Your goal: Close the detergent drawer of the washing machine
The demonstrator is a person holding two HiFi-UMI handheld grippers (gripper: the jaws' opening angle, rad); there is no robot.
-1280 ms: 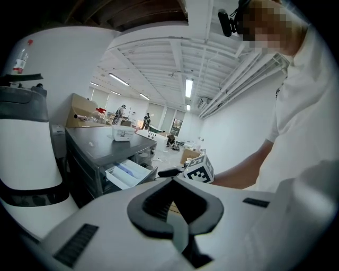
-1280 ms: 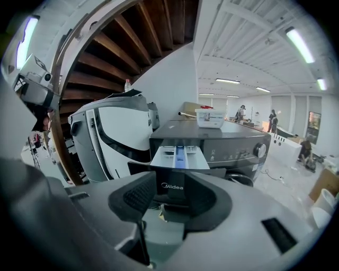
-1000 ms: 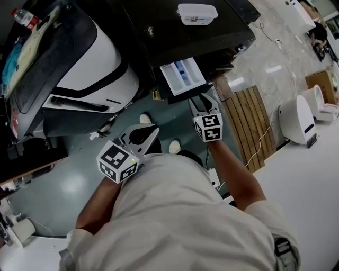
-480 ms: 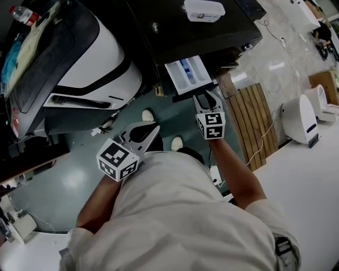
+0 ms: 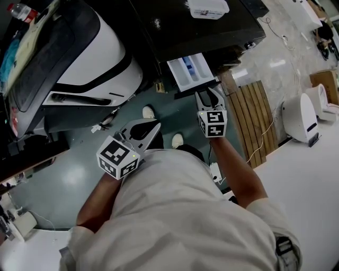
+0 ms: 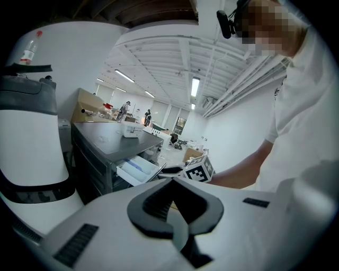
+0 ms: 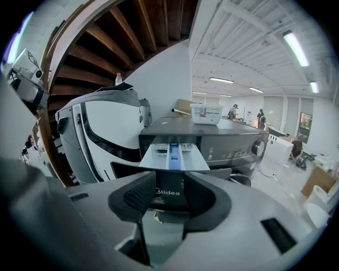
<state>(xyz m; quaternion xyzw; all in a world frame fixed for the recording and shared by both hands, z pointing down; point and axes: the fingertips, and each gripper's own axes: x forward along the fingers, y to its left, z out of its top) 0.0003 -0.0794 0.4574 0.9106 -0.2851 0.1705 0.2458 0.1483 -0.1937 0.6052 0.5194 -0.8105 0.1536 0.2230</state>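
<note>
A: Looking down from your head camera, the detergent drawer stands pulled out of the front of the washing machine. It sits at the upper corner of that front, away from the dial. Its white compartments and blue insert are open to view.

B: Your right gripper points straight at it, with the tips just beside the drawer's front edge. Its jaws stand wide apart. In your right gripper view, the drawer's dark front panel with the brand lettering fills the gap between them. Whether either pad touches the panel, I cannot tell.

A: Your left gripper is held lower and to your left, over the green floor and well apart from the drawer. Its jaw tips meet, and nothing sits between the pads.

B: On the machine's dark top you have a small white container. A big white appliance with black trim stands beside the machine on your left. A slatted wooden platform lies on the floor at your right, near the machine's front corner.
</note>
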